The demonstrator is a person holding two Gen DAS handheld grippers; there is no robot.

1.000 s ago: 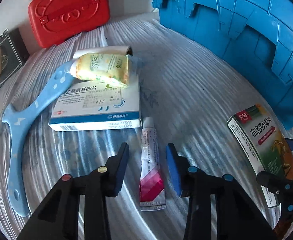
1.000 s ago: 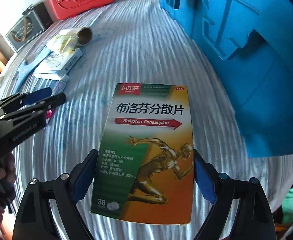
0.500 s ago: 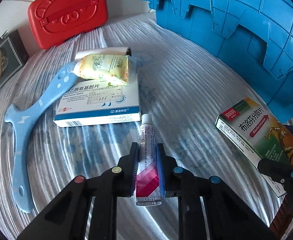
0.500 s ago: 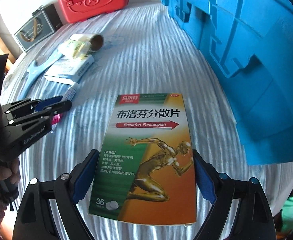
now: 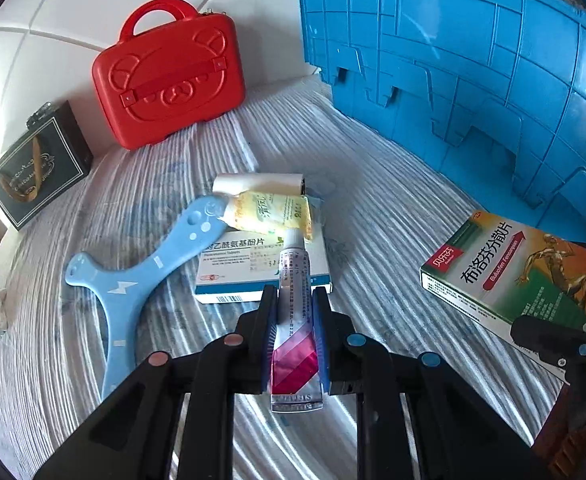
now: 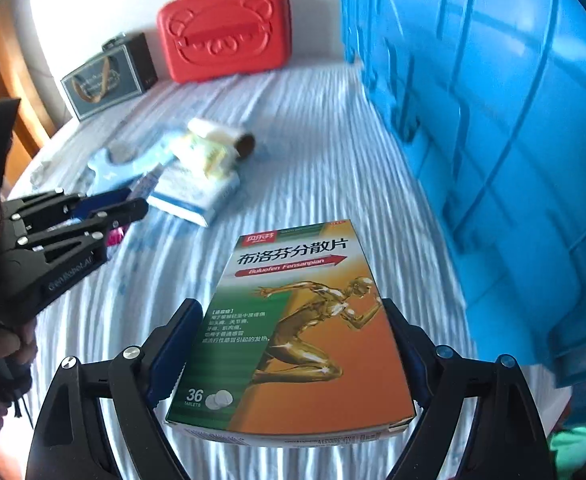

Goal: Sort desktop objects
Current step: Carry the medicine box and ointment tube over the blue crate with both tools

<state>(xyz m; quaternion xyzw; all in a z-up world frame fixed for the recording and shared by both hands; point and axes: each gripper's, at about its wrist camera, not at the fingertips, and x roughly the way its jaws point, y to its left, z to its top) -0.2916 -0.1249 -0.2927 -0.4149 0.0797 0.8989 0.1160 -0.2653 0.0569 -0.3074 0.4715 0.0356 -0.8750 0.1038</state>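
Left gripper (image 5: 295,322): fingers clamped on the ointment tube (image 5: 294,312), tube's cap end over the white-blue tablet box (image 5: 253,268) on the striped cloth (image 5: 373,216). Right gripper (image 6: 289,360): fingers clamped on either side of the green-orange medicine box (image 6: 297,332), held above the cloth beside the blue crate (image 6: 493,128)
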